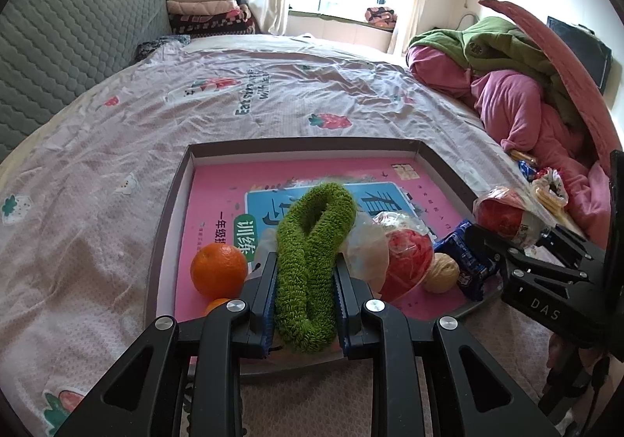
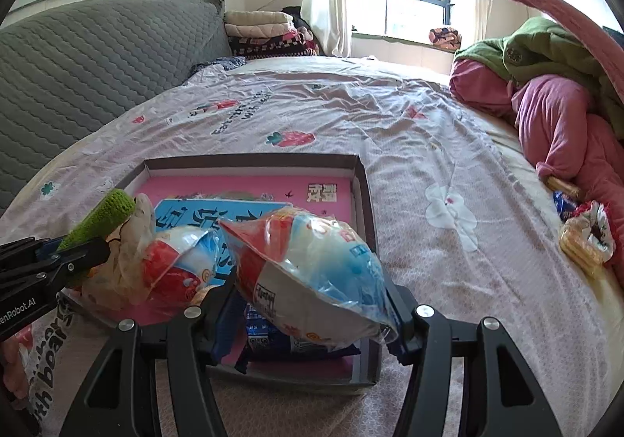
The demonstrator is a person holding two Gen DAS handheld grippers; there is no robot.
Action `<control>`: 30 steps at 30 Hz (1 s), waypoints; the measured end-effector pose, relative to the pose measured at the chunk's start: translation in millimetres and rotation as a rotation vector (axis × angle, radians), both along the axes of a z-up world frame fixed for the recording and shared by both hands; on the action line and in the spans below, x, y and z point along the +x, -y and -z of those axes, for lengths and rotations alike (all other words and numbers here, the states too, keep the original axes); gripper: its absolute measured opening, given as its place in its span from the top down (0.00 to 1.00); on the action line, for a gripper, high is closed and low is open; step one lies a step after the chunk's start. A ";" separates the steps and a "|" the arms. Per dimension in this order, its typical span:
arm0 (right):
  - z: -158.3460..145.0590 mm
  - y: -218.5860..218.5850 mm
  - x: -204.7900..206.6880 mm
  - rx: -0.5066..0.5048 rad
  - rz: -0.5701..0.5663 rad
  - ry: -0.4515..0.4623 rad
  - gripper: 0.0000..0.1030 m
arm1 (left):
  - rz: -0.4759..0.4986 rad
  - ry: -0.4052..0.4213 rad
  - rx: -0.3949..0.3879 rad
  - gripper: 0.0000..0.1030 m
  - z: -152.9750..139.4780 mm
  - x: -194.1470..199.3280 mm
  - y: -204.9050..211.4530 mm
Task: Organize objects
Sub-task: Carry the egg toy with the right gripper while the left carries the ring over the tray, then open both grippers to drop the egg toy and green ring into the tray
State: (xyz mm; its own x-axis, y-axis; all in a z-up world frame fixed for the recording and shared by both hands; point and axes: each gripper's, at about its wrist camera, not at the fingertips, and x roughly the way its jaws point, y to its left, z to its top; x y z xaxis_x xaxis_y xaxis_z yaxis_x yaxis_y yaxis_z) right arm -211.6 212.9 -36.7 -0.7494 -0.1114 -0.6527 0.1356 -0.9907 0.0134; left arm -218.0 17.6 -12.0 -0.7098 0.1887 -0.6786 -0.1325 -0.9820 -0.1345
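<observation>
A shallow grey box (image 1: 171, 211) with a pink book inside lies on the bed. My left gripper (image 1: 306, 273) is shut on a green fuzzy scrunchie (image 1: 312, 238) and holds it over the box's near edge. My right gripper (image 2: 312, 296) is shut on a snack bag (image 2: 312, 273) printed red, white and blue, above the box's (image 2: 364, 195) near right corner. In the box lie an orange (image 1: 218, 268), a second snack bag (image 1: 405, 253), a beige round item (image 1: 440, 273) and a blue packet (image 1: 470, 261).
Loose snacks (image 2: 581, 234) lie at the bed's right edge beside pink and green bedding (image 2: 553, 117). A grey quilted headboard (image 2: 97, 59) stands on the left, with folded blankets (image 2: 265, 31) behind. The strawberry-print sheet (image 2: 409, 133) spreads beyond the box.
</observation>
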 end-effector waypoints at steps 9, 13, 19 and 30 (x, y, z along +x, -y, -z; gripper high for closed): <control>10.7 4.3 -3.7 0.006 -0.007 0.037 0.41 | 0.005 -0.008 -0.017 0.71 4.4 -0.2 -3.8; 10.9 6.8 -2.8 0.020 -0.010 0.036 0.41 | -0.002 -0.002 -0.012 0.70 5.7 -1.8 -2.2; 8.7 8.2 -1.0 0.030 -0.014 0.028 0.39 | 0.002 -0.010 -0.008 0.61 4.0 -0.6 -0.9; -4.1 6.5 6.6 0.042 -0.004 -0.012 0.38 | -0.003 -0.052 -0.021 0.35 -5.5 7.5 -0.5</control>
